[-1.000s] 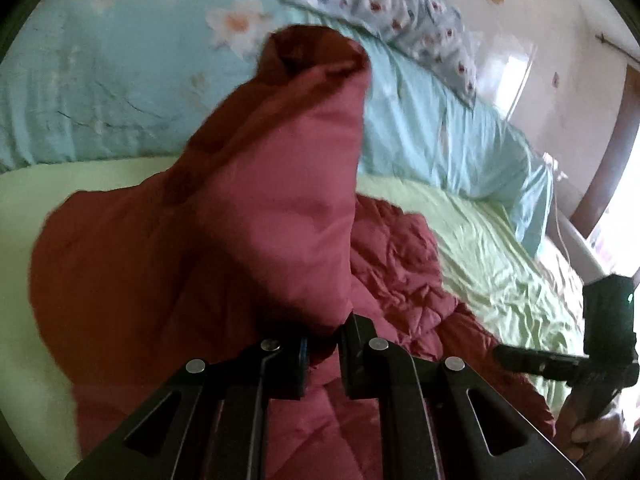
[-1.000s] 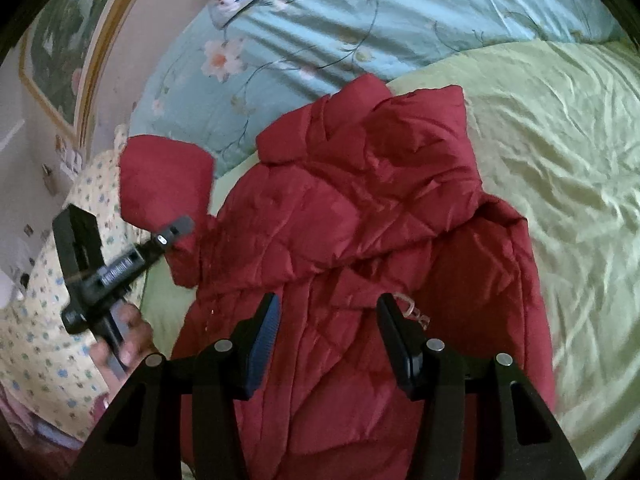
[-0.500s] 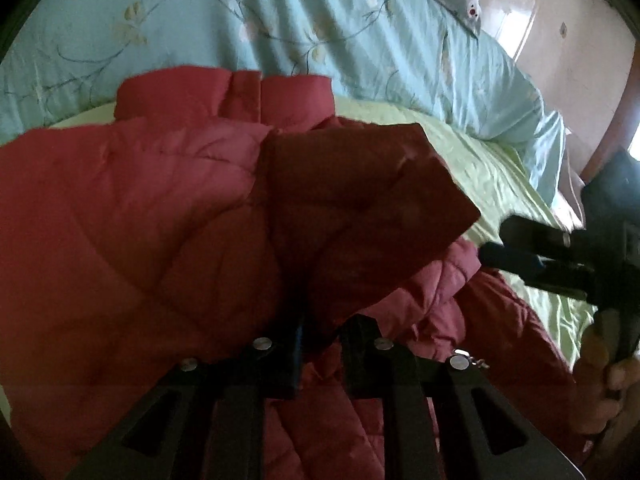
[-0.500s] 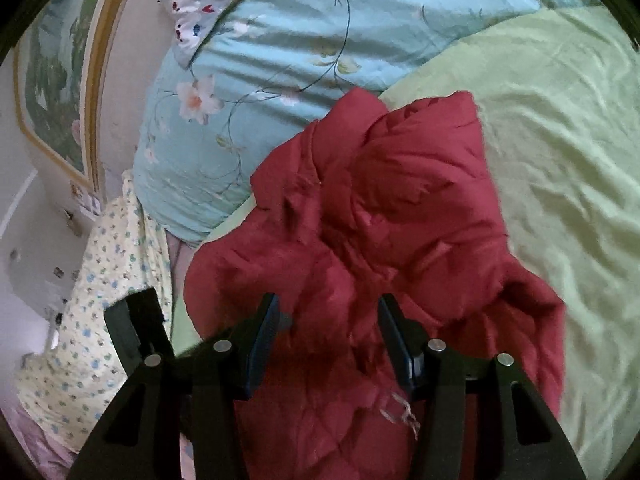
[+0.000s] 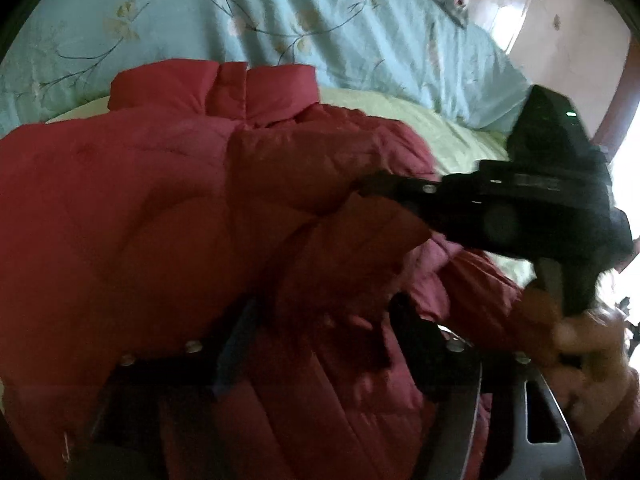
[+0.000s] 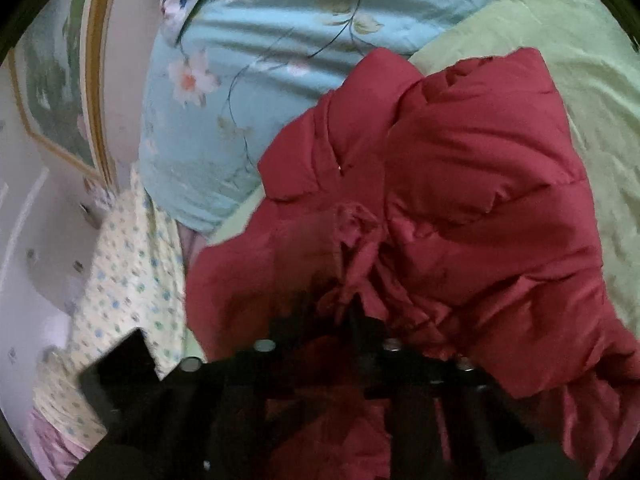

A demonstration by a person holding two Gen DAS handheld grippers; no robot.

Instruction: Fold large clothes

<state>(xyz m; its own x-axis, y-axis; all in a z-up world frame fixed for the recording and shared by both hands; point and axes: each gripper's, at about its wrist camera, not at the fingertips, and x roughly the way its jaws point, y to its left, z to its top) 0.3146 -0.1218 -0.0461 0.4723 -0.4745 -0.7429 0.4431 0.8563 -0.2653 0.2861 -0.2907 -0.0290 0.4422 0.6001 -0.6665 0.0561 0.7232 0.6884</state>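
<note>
Left gripper [image 5: 320,340]: jaws just opened, spread over red jacket [image 5: 160,208] | Right gripper [image 6: 340,312]: jaws just closed, apparently pinching jacket fold.

A pale green bed sheet [image 6: 580,60] carries the red padded jacket [image 6: 460,184] and a blue floral quilt [image 6: 260,40].
</note>
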